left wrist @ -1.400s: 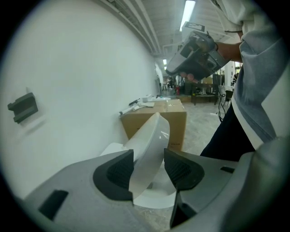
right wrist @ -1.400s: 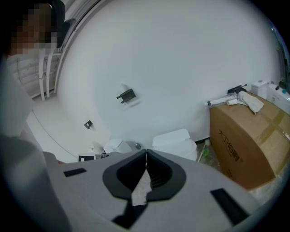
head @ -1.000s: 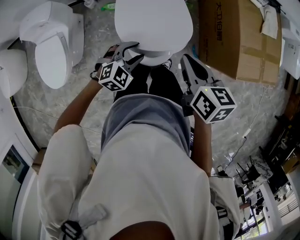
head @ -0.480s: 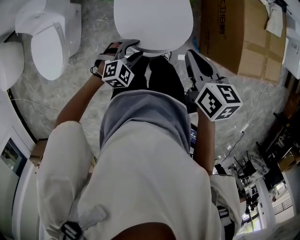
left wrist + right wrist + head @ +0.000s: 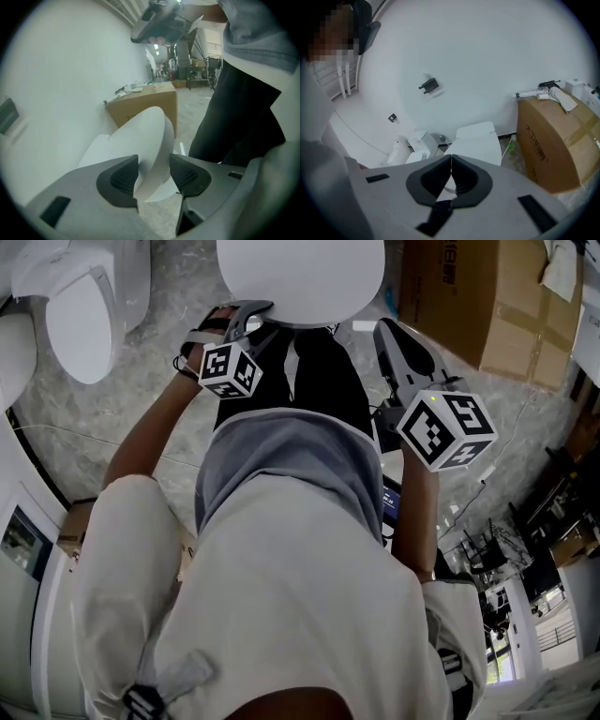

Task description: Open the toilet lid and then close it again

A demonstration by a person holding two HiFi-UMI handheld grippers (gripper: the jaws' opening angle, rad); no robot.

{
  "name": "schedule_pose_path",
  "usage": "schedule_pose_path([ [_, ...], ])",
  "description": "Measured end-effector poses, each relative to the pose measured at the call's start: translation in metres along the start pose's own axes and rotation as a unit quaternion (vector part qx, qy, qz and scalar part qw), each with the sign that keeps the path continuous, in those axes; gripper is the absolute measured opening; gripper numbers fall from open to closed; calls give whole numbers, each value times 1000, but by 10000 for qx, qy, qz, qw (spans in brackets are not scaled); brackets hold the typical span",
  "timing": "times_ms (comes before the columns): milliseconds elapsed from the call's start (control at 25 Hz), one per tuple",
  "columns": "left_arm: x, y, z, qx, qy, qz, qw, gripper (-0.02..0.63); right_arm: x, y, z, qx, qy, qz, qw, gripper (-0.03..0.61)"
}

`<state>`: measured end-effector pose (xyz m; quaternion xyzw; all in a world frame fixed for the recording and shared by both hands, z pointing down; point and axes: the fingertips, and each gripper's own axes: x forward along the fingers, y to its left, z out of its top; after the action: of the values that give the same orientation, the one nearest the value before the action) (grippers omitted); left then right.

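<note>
Between the wide-open fingers (image 5: pixel 119 180) of the left gripper (image 5: pixel 153 161), the front edge of the lowered white toilet lid (image 5: pixel 150 136) is sitting unclamped, probably being lined up for lifting. The right gripper (image 5: pixel 451 164) is hanging aside, its fingers pressed together on nothing.

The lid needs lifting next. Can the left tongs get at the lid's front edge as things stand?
Probably yes: the left tongs stand open with the lid edge between them, and nothing else blocks the gap.
</note>
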<state>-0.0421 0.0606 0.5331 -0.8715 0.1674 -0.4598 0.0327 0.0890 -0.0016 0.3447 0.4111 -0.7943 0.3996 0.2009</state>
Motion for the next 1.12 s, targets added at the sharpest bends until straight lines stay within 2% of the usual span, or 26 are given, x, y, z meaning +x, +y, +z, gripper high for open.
schedule_pose_path([
  [760,50,-49,-40,-30,435,-392,9983,179,31,-21,-30,-79,633,156,9978,11],
  [1120,79,-75,-68,156,670,-684,9953,166,42,-27,-46,-114,901,143,9958,11],
])
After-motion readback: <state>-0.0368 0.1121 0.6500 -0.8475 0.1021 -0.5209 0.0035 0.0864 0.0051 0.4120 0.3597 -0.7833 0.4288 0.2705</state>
